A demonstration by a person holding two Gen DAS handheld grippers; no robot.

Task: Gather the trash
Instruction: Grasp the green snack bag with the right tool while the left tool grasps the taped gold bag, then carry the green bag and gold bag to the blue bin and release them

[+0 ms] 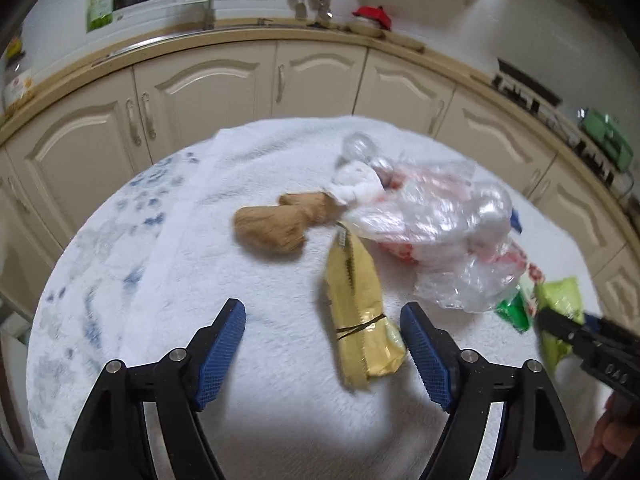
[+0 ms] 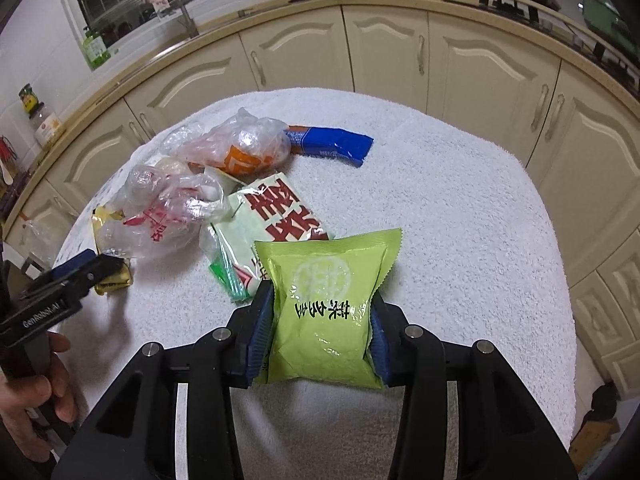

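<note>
The right gripper (image 2: 322, 320) pinches a light green packet (image 2: 328, 308) above the white cloth (image 2: 460, 208), while the left gripper (image 1: 323, 322) hangs spread around a gold wrapper (image 1: 360, 312) without pressing it, its lower end cut off by clear bags (image 1: 440, 216) in the blurred left view.

Each claw (image 1: 323, 318) has black arms, silver screws, ribbed blue pads (image 1: 224, 350) and white side lettering.
</note>
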